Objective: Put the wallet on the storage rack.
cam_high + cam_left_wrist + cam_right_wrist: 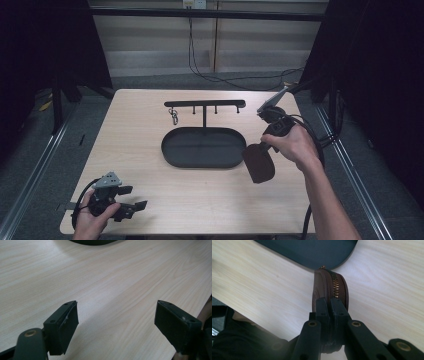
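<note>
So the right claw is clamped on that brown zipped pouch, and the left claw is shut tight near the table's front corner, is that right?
Not quite. The left claw is open, not shut: the left gripper view shows its two jaws wide apart over bare table. The rest holds: the right claw is clamped on the brown zipped pouch, and the left one sits near the table's front corner in the high view.

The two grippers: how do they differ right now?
The right gripper is shut on a brown zip pouch; the left gripper stands open with nothing between its jaws. The right gripper is held up above the table, beside the black tray; the left sits low at the table's near left corner, far from the tray. Both are black, two-jawed, hand-held and trail a cable.
</note>
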Motion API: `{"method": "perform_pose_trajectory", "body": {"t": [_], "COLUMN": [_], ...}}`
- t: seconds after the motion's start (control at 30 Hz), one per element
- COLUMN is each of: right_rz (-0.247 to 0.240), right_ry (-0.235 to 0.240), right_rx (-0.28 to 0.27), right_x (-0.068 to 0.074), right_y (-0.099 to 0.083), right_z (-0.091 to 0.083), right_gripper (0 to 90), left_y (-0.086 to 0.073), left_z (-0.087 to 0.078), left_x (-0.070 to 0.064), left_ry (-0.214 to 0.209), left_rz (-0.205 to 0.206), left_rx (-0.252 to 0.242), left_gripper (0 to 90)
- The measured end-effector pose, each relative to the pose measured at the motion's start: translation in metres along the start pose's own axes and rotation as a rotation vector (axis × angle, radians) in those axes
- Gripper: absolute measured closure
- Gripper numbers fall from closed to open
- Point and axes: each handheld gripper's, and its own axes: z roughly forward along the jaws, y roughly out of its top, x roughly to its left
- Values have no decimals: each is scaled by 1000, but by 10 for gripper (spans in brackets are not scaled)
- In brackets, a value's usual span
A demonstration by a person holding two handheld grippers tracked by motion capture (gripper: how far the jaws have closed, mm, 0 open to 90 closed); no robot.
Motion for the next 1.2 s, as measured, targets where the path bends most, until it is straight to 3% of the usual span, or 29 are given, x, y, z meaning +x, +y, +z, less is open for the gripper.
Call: {"method": "perform_pose_trajectory", "body": {"t": [0.27, 0.63, 0.93, 1.2], "right_rz": [-7, -7, 28, 75], "right_ry": [-7, -25, -33, -19], "right_rx": [-11, -11, -20, -103], "right_x": [6, 12, 9, 2], "right_y": [13, 28, 39, 47], "right_z": [-8, -19, -17, -13], "right_gripper": [857, 857, 856, 856], "left_y": [0, 0, 0, 0], "left_z": [2, 3, 5, 4], "left_x": [-2, -1, -2, -1], "left_ry": [-14, -18, -16, -17], "left_rz": [24, 18, 18, 12], "left_rx": [19, 22, 29, 30], "left_gripper": [192, 192, 192, 191]}}
